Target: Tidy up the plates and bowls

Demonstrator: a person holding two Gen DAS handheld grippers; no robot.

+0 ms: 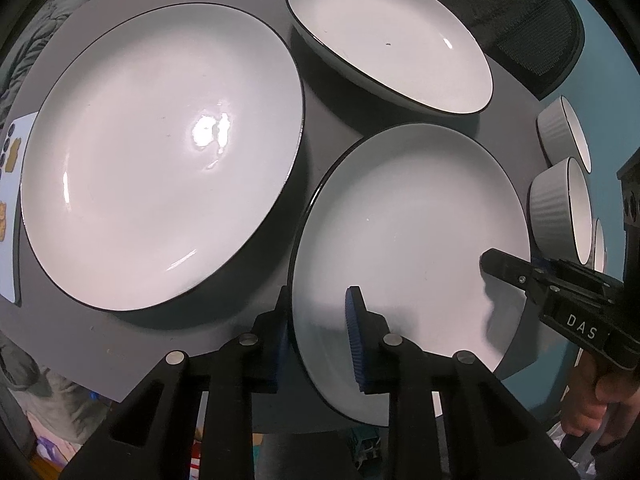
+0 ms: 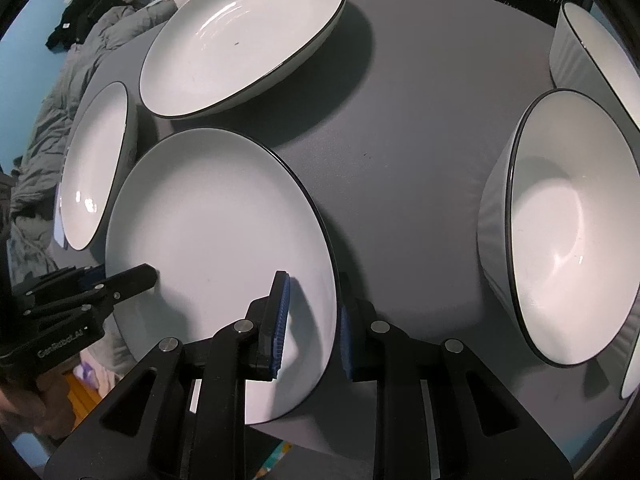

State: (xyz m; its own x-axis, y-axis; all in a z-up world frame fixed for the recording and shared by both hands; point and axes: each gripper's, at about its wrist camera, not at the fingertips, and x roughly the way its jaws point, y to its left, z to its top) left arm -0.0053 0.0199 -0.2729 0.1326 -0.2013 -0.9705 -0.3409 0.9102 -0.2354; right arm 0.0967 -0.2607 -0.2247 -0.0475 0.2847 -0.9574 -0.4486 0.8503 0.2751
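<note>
Three white plates with dark rims lie on a grey table (image 1: 328,128): a large one (image 1: 160,152) at left, one at the back (image 1: 392,40), and a near one (image 1: 408,240). My left gripper (image 1: 316,336) straddles the near plate's left rim, one blue pad above the plate and one outside the rim, a gap still showing. My right gripper (image 2: 312,320) straddles the same plate's (image 2: 216,240) right rim likewise. Each gripper shows in the other's view, the right (image 1: 516,276) and the left (image 2: 120,280). Ribbed white bowls (image 1: 560,208) stand at right.
A deep white bowl (image 2: 560,232) stands close on the right of my right gripper, another (image 2: 592,52) behind it. The back plate (image 2: 240,40) and large plate (image 2: 96,168) lie beyond. Bedding and clothes lie past the table's left edge.
</note>
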